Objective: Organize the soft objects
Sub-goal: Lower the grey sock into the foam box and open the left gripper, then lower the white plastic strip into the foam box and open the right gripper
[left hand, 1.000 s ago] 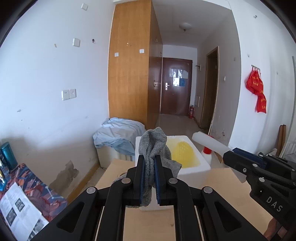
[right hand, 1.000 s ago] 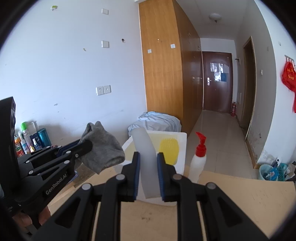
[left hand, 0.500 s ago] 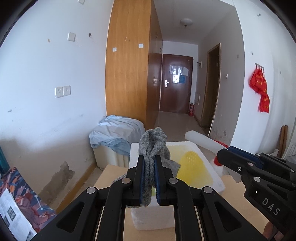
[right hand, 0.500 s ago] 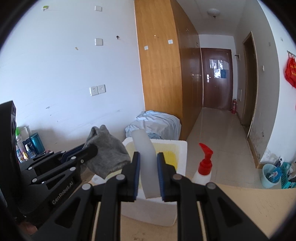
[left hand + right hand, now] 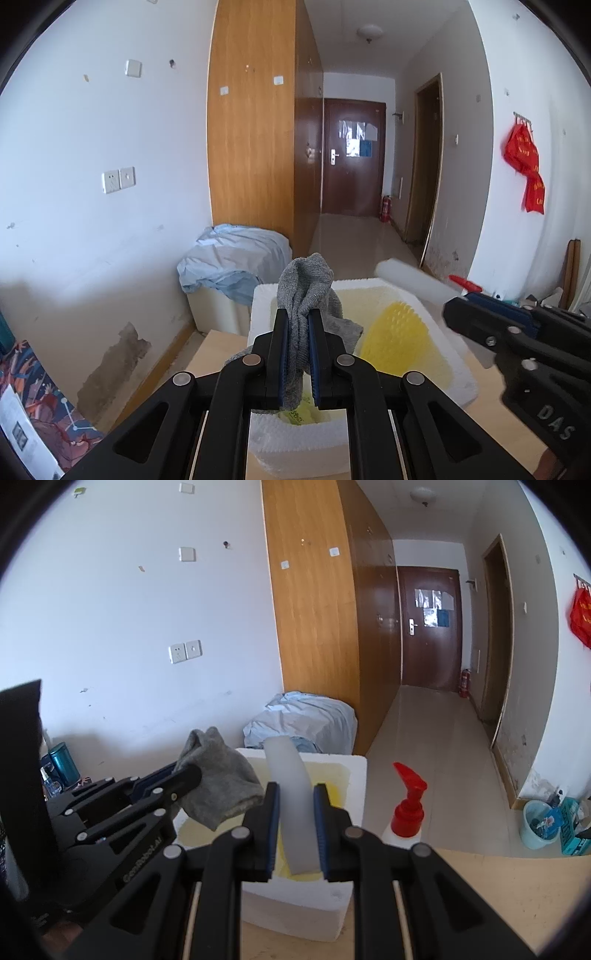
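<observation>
My left gripper (image 5: 295, 321) is shut on a grey sock (image 5: 306, 288) and holds it over the near left part of a white foam box (image 5: 439, 354). The box holds a yellow spiky pad (image 5: 399, 332). My right gripper (image 5: 295, 794) is shut on a white foam strip (image 5: 291, 782) and holds it over the same box (image 5: 354, 775). In the right wrist view the sock (image 5: 218, 775) hangs from the left gripper (image 5: 188, 775) just left of the strip. In the left wrist view the strip (image 5: 410, 280) pokes out of the right gripper (image 5: 452, 308) above the box's far right rim.
The box stands on a light wooden table (image 5: 517, 893). A white pump bottle with a red top (image 5: 406, 812) stands just right of the box. A bin draped with blue cloth (image 5: 236, 266) sits behind, by the wall. Bottles and a teal can (image 5: 64, 762) stand at far left.
Both grippers have moved forward over the foam box, which now lies closer and lower in both views. Both still hold the sock and the strip.
</observation>
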Tool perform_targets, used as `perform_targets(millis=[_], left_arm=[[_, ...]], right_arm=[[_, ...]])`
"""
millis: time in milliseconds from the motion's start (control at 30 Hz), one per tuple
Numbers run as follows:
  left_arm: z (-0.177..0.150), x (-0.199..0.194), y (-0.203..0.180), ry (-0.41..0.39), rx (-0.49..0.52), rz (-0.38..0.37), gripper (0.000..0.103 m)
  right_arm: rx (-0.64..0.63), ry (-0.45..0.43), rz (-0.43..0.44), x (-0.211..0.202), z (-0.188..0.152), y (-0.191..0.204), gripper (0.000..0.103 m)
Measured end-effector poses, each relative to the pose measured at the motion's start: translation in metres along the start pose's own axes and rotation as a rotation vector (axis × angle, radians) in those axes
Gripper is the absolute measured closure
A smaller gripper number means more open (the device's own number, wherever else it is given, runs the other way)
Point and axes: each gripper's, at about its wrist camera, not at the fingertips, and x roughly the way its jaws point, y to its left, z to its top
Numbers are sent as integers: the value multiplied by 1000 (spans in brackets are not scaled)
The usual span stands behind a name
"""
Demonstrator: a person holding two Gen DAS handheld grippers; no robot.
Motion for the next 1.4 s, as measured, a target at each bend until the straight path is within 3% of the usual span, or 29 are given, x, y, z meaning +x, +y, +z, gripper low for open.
perform_targets(millis=[333, 400, 433, 500, 533, 567, 667, 967, 1400], left_arm=[[-4, 29, 6, 40, 10, -22, 93], [-5, 28, 6, 30, 7, -29, 87], [-5, 28, 6, 33, 10, -29, 78], [-6, 27, 5, 27, 10, -25, 47], [-6, 25, 5, 17, 9, -16, 24], [-6, 22, 6, -5, 5, -4, 13], [-5, 11, 4, -76, 16, 30, 5], [-5, 13, -1, -59, 46, 51, 4], [-4, 6, 27, -66, 4, 113, 4]], right_arm=[[10, 9, -11, 5, 2, -4, 82], [11, 16, -9, 7, 2, -4, 82], [11, 19, -8, 10, 5, -2, 82], [9, 18, -7, 10, 7, -1, 82], [9, 15, -7, 10, 8, -1, 82], [10, 13, -7, 9, 9, -2, 82], [12, 6, -10, 7, 9, -4, 81], [14, 6, -10, 7, 7, -5, 81], [11, 40, -2, 28, 3, -6, 82]])
